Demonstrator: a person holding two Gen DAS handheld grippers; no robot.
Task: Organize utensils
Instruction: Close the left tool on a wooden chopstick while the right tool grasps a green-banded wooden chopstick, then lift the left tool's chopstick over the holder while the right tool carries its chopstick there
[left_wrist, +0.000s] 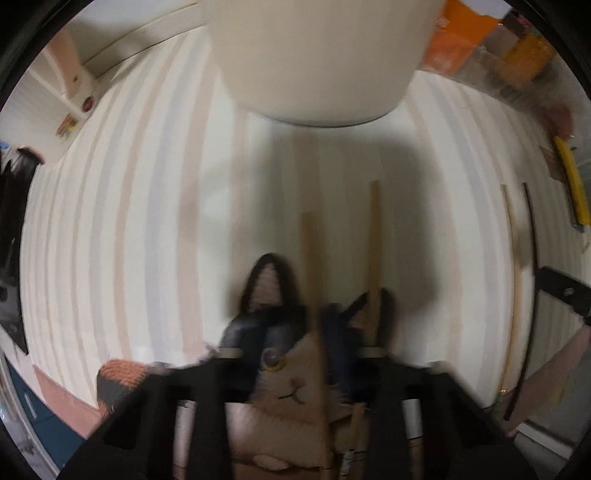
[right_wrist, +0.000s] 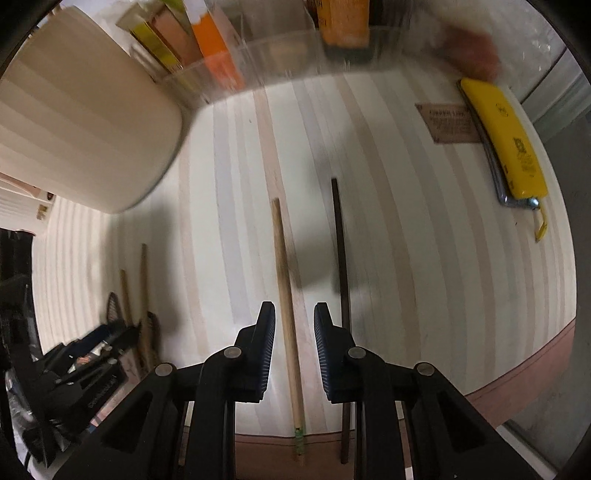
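In the left wrist view my left gripper (left_wrist: 312, 321) is shut on a cat-shaped chopstick case (left_wrist: 291, 384) with two light wooden chopsticks (left_wrist: 373, 243) sticking out forward, held just above the striped table. A cream cylindrical holder (left_wrist: 314, 59) stands ahead of it. In the right wrist view my right gripper (right_wrist: 294, 332) is open and empty, its fingers on either side of a light wooden chopstick (right_wrist: 286, 295) lying on the table. A dark chopstick (right_wrist: 340, 258) lies parallel just to the right. The holder (right_wrist: 85, 122) is at upper left.
A yellow case (right_wrist: 506, 140) and a brown card (right_wrist: 448, 123) lie at the far right of the striped table (right_wrist: 424, 258). Colourful boxes (right_wrist: 207, 51) in a clear bin line the back. The table's front edge (right_wrist: 517, 384) is close.
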